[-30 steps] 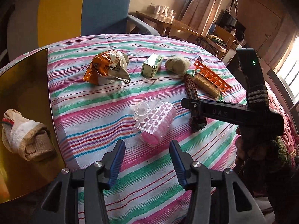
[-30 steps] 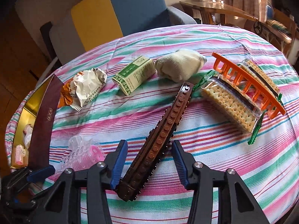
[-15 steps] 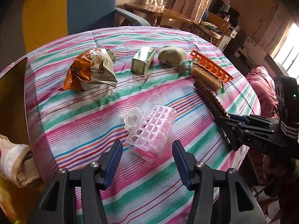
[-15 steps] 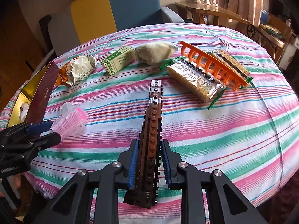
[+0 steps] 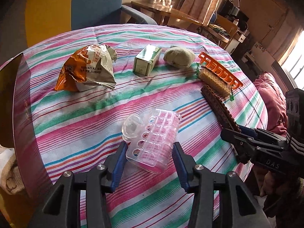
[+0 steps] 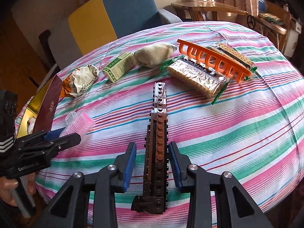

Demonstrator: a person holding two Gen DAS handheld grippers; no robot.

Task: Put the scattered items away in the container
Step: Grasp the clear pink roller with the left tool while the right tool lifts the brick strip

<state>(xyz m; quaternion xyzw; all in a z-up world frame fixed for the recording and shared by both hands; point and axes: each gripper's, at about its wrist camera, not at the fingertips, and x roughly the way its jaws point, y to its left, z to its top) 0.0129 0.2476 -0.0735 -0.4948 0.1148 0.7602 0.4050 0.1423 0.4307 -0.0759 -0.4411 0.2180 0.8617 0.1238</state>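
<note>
While left tongs [image 5: 149, 158] closing round pink roller case [image 5: 152, 142], pads not yet pressing, case on bench [image 5: 76, 117] btwn them. Risk: smooth round plastic squirts out or rolls toward edge; loose clear cap [image 5: 131, 126] may pop off. Right tongs [image 6: 152, 161] opening, brick strip [image 6: 156, 142] btwn jaws w/ gaps both sides, not gripped; near end overhangs edge, could tip off. Container [image 5: 11, 102] at far left, holds sock already; wall could catch case on way in.

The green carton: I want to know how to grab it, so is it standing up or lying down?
Lying down. The green carton rests on a long side on the striped tablecloth, one square end facing the left wrist camera.
</note>
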